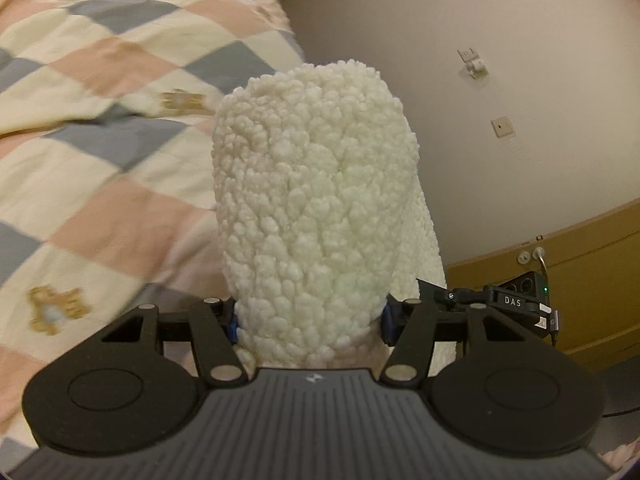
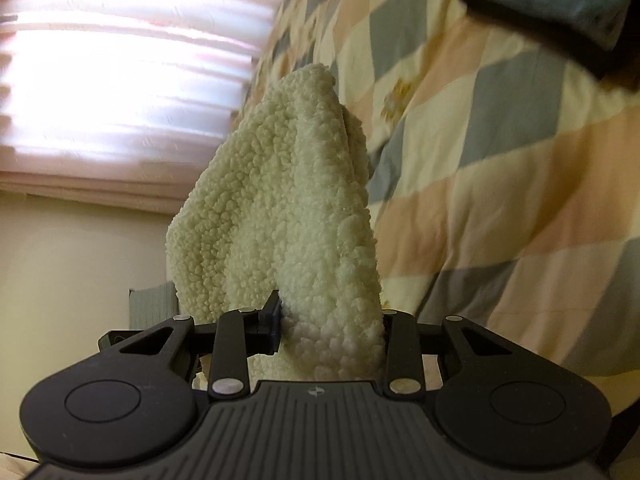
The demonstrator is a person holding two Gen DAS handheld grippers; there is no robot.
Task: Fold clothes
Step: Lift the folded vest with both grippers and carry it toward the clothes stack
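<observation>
Left gripper (image 1: 310, 322) is clamped on the cream fleece garment (image 1: 316, 200), which fills its view centre, masking part of the checked quilt (image 1: 100, 140) and wall. Right gripper (image 2: 332, 330) likewise grips fleece; blinds (image 2: 120, 72) left, blue cloth (image 2: 552, 0) upper right.

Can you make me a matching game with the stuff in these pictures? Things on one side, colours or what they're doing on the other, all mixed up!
Things:
1. fluffy garment
2. quilt
3. left gripper
4. cabinet

Descriptions:
A. yellow-brown wood
B. cream and bobbly
C. pink, grey-blue and cream squares
D. black, squeezing the fluffy garment

Pairs: 1-B, 2-C, 3-D, 4-A
</observation>
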